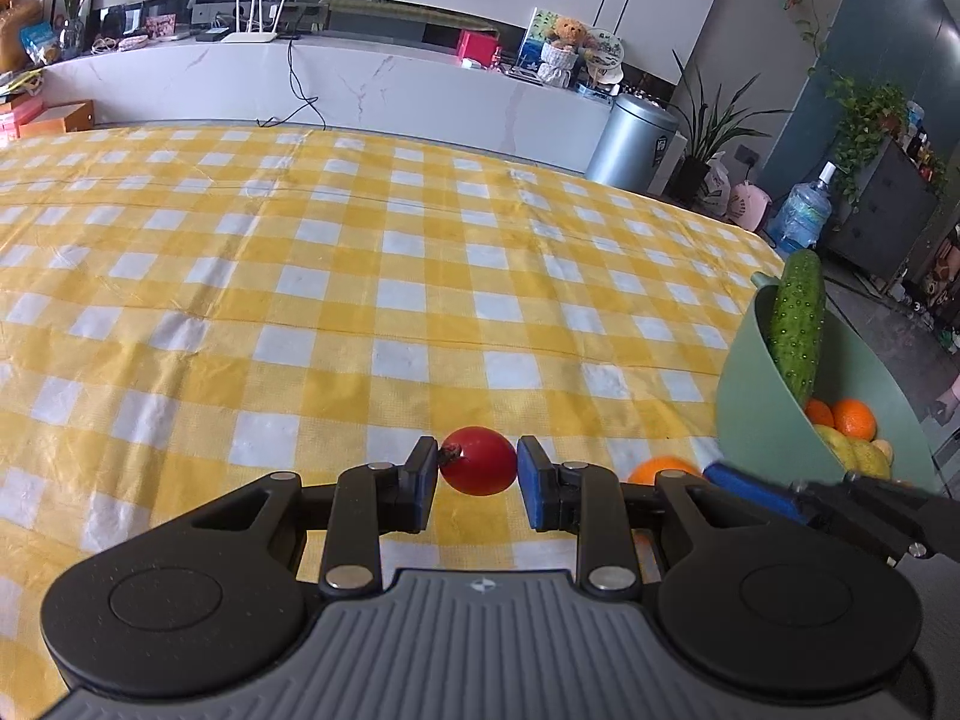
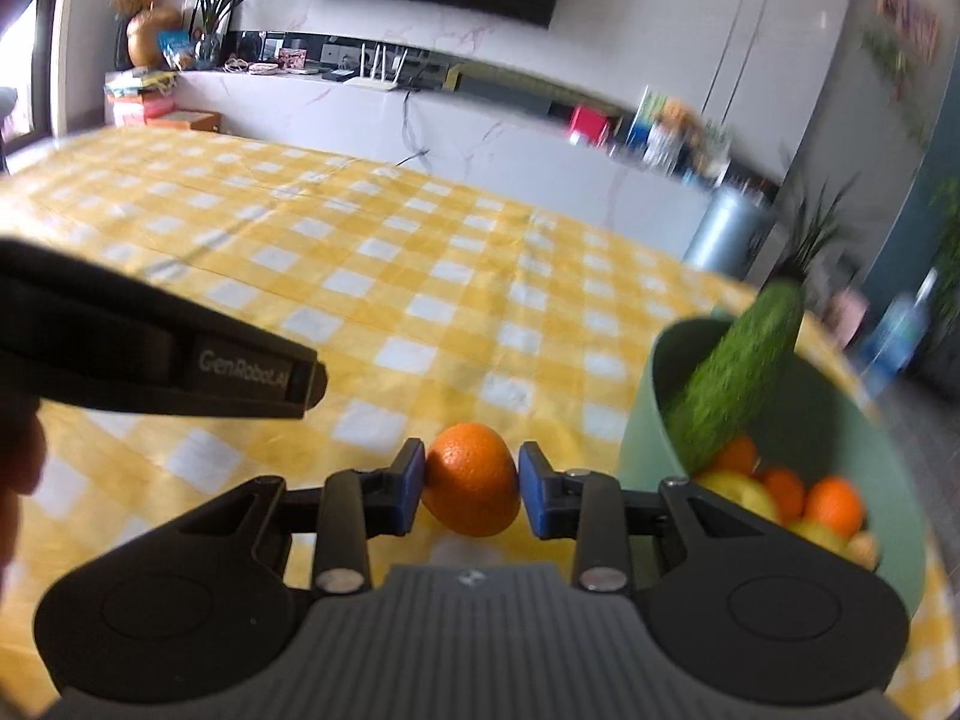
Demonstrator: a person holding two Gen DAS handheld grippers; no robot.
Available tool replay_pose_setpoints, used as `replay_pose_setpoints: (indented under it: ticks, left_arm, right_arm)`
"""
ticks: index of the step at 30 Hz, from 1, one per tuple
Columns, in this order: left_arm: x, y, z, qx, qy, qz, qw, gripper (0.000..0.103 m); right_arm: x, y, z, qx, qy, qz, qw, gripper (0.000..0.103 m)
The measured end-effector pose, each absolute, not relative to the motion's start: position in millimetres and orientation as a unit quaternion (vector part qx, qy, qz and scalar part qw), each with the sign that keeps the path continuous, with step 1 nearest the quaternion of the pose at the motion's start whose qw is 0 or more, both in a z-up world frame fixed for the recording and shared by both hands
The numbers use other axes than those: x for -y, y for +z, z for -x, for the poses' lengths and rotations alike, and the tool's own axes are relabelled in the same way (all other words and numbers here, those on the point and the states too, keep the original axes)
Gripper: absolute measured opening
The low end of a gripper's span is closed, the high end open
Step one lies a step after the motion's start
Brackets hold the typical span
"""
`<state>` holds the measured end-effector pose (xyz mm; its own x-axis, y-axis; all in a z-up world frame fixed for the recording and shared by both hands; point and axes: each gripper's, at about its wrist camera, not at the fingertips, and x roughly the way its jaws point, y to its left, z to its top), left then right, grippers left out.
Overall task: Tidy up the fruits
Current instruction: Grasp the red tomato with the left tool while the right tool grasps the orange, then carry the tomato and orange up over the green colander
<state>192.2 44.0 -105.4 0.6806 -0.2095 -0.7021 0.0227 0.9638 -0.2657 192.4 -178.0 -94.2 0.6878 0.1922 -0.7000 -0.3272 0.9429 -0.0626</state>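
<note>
A red tomato (image 1: 480, 461) lies on the yellow checked tablecloth (image 1: 360, 276) between the blue pads of my left gripper (image 1: 475, 483); the pads flank it with small gaps. My right gripper (image 2: 471, 486) is shut on an orange (image 2: 471, 480), which also shows in the left wrist view (image 1: 660, 469). A green bowl (image 1: 756, 420) at the right holds a cucumber (image 1: 798, 324), oranges (image 1: 852, 417) and yellow fruit (image 1: 858, 456). The bowl (image 2: 642, 438) and cucumber (image 2: 738, 372) also show in the right wrist view.
The left gripper's body (image 2: 156, 366) crosses the left of the right wrist view. The table's far edge faces a marble console (image 1: 360, 90). A metal bin (image 1: 630, 144) and plants stand on the floor at the right.
</note>
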Motion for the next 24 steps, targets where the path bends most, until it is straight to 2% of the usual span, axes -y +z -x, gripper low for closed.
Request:
replay_pose_setpoints:
  ticks: [3, 5, 16, 24]
  left_arm:
    - [-43, -105, -185, -0.401, -0.070, 0.124, 0.905, 0.032]
    - [-40, -105, -182, -0.404, -0.072, 0.119, 0.904, 0.032]
    - [-38, -93, -168, -0.403, -0.063, 0.122, 0.905, 0.032]
    - [-28, -77, -155, -0.395, -0.060, 0.114, 0.910, 0.032]
  right_arm:
    - [197, -94, -189, -0.413, 0.152, 0.012, 0.898, 0.031]
    - [202, -97, -182, -0.413, 0.157, -0.004, 0.897, 0.031]
    - [194, -106, -178, -0.412, 0.184, 0.019, 0.892, 0.038]
    - [206, -99, -173, -0.409, 0.189, -0.007, 0.893, 0.037]
